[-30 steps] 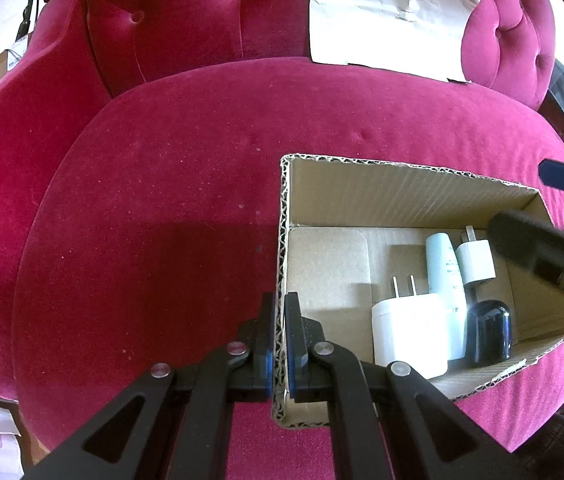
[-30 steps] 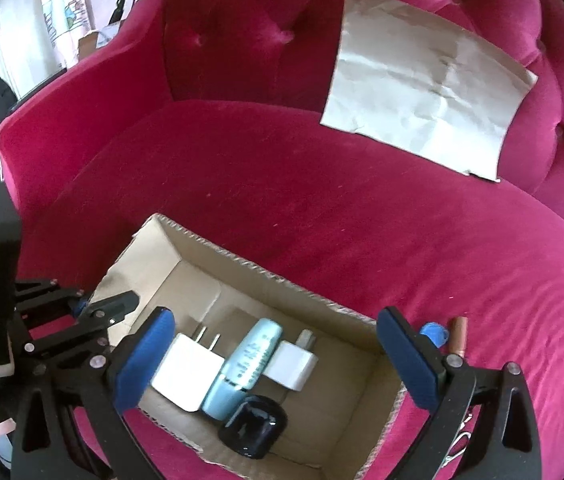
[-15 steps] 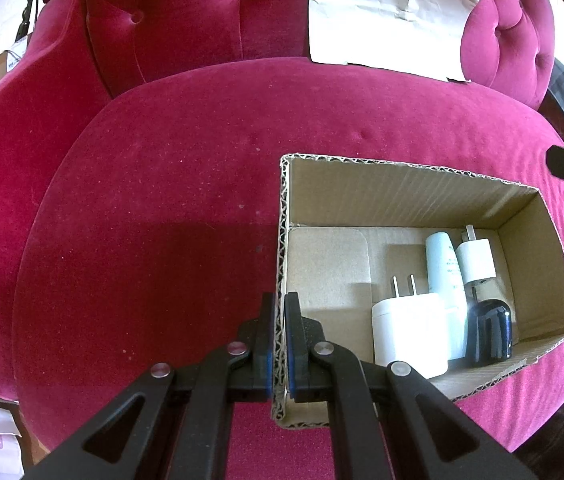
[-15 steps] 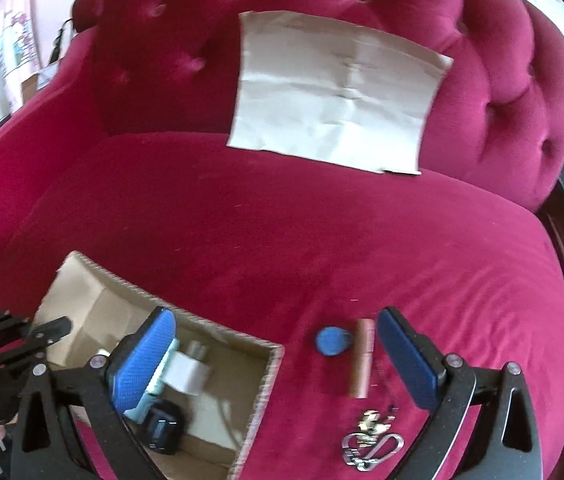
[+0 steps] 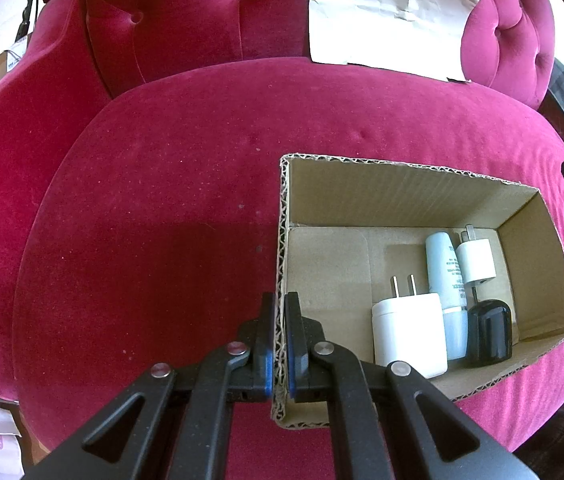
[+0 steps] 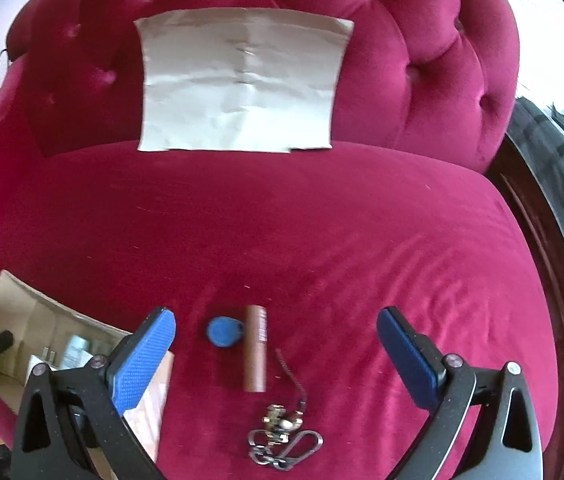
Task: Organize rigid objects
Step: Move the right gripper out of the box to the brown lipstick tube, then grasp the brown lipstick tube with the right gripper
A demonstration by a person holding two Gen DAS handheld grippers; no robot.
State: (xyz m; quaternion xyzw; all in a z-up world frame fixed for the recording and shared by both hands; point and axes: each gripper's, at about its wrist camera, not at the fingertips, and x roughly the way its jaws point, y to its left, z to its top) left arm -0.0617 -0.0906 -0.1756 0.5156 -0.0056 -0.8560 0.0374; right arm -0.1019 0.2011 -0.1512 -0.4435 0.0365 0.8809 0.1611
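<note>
- Left wrist view: the left tongs [image 5: 279, 344] are clamped on the near left wall of an open cardboard box [image 5: 410, 196], one pad inside and one outside. This grip looks meant to steady the box on the soft red velvet sofa seat [image 5: 161, 220] while things are dropped in.
- Inside the box, grouped at the right end, lie a large white charger [image 5: 408, 334] with its prongs pointing away, a pale blue tube [image 5: 448, 280], a small white plug [image 5: 476, 260] and a black rounded case [image 5: 489, 334]. The left half of the box floor is bare.
- A flat sheet of cardboard [image 5: 382, 16] leans on the tufted backrest.
- Right wrist view: the right tongs [image 6: 275, 354] are spread wide and hold nothing, poised above loose items on the seat just right of the box.
- Between the pads lie a blue round tag [image 6: 221, 332] touching a brown tube [image 6: 254, 354]; nearer the camera lies a metal key ring cluster [image 6: 284, 436]. These likely go into the box next.
</note>
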